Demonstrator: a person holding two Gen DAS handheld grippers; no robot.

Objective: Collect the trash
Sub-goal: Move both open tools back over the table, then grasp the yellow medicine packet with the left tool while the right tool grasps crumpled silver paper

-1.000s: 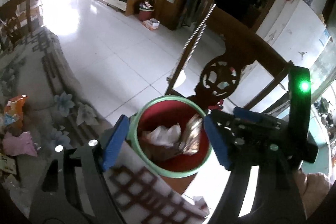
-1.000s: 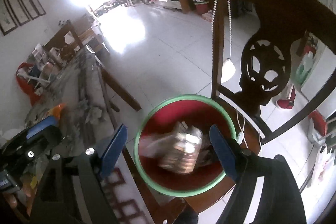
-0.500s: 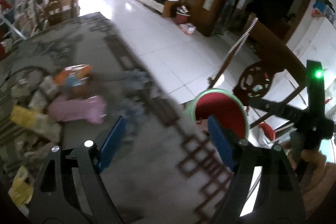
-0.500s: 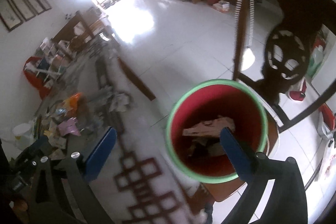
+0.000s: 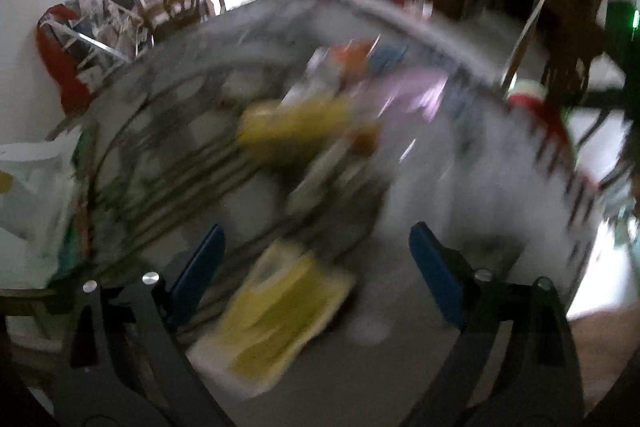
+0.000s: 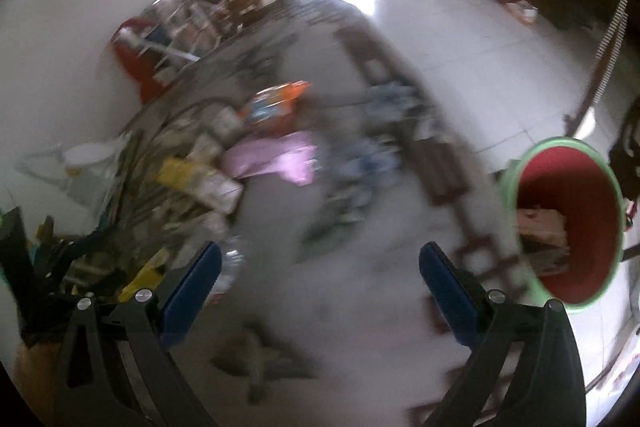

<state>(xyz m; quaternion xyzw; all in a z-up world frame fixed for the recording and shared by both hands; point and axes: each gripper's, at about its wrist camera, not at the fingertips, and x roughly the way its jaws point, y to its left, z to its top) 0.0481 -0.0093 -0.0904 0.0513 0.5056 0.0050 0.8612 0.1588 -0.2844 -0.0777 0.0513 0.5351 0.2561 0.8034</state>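
Both views are motion-blurred. In the right wrist view, the grey patterned tablecloth [image 6: 328, 315] lies bare ahead between the wide-apart blue fingers. A heap of wrappers [image 6: 224, 163] crowds ten to eleven o'clock. The red bin [image 6: 568, 223], open-topped, stands off the table edge at three o'clock. In the left wrist view, a yellow packet [image 5: 280, 315] lies between the fingers, more litter [image 5: 320, 115] at twelve.

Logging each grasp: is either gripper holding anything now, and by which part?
Nothing is held: left gripper and right gripper are both open and empty.
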